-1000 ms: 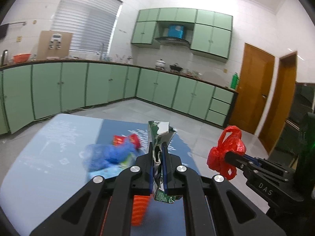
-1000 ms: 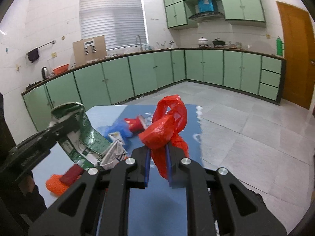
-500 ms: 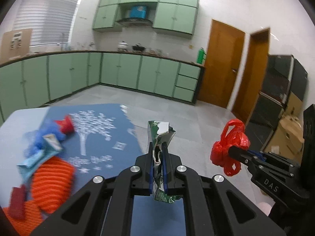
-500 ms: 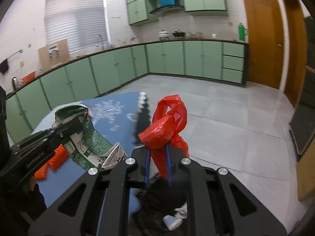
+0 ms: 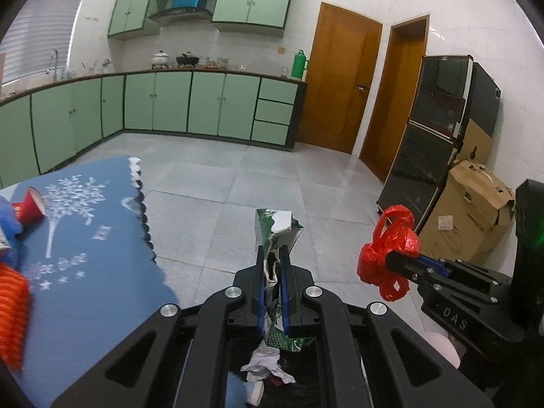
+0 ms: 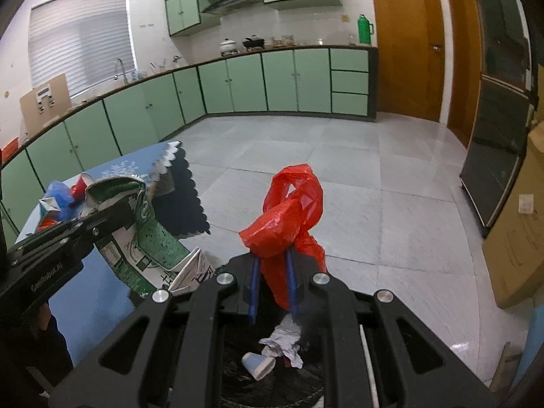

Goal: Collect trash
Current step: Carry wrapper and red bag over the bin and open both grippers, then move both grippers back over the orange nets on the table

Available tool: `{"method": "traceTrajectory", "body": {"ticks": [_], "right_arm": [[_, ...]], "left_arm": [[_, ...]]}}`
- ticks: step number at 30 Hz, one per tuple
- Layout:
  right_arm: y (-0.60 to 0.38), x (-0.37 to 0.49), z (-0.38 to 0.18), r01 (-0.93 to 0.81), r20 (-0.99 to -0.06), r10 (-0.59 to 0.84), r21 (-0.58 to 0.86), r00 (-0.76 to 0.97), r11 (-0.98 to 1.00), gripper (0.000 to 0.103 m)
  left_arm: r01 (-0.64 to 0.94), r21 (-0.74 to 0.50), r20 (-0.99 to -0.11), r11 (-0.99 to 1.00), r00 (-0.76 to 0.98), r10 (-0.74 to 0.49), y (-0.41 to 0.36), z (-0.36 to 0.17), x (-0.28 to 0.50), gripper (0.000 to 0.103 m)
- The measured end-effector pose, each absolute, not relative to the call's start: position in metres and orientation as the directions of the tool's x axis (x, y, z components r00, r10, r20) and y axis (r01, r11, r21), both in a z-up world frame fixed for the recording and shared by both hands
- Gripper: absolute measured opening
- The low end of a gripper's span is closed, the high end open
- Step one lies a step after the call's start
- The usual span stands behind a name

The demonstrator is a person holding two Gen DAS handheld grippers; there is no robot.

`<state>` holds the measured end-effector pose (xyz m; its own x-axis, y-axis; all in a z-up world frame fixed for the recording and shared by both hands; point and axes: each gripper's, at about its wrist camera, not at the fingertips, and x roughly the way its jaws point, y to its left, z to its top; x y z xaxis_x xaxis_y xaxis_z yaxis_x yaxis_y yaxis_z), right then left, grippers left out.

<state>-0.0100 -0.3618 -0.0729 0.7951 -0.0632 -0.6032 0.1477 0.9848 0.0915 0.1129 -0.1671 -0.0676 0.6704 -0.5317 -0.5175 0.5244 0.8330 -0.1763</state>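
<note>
Trash rides in both grippers over a black bin: left gripper clamps a green carton, right gripper pinches a red bag. Both have swung off the blue table toward the tiled kitchen floor.

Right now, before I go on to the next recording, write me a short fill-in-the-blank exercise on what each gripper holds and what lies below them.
1. The left gripper is shut on a crumpled green and white ____ carton.
2. The right gripper is shut on a knotted plastic bag coloured ____.
3. Below both grippers, crumpled white paper lies in a bin lined with a ____ bag.

Missing words: milk; red; black
</note>
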Motion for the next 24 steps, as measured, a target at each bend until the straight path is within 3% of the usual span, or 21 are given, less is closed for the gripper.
{"method": "traceTrajectory", "body": {"ticks": [8,10,16,18,20,24], "right_arm": [[-0.375,-0.001,-0.099,0.175,-0.652,-0.071,0.096,0.755,0.98,0.017],[-0.378,0.002,-0.107,0.187,-0.668,-0.074,0.098,0.74,0.977,0.025],[-0.38,0.005,-0.114,0.216,-0.685,-0.096,0.091,0.722,0.972,0.051],[-0.379,0.006,-0.11,0.224,-0.682,-0.105,0.088,0.723,0.971,0.07],[-0.377,0.006,-0.107,0.234,-0.671,-0.121,0.08,0.731,0.969,0.081],[-0.363,0.008,-0.095,0.211,-0.638,-0.107,0.088,0.762,0.974,0.088]], "left_arm": [[0.541,-0.168,-0.554,0.824,0.64,-0.533,-0.189,-0.081,0.12,0.01],[0.544,-0.174,-0.567,0.821,0.626,-0.535,-0.189,-0.083,0.122,0.02],[0.532,-0.195,-0.567,0.824,0.625,-0.537,-0.182,-0.083,0.124,0.038],[0.523,-0.198,-0.561,0.829,0.633,-0.533,-0.178,-0.08,0.124,0.041],[0.513,-0.193,-0.552,0.837,0.648,-0.525,-0.171,-0.075,0.123,0.043],[0.475,-0.175,-0.526,0.862,0.695,-0.49,-0.147,-0.063,0.12,0.055]]}}
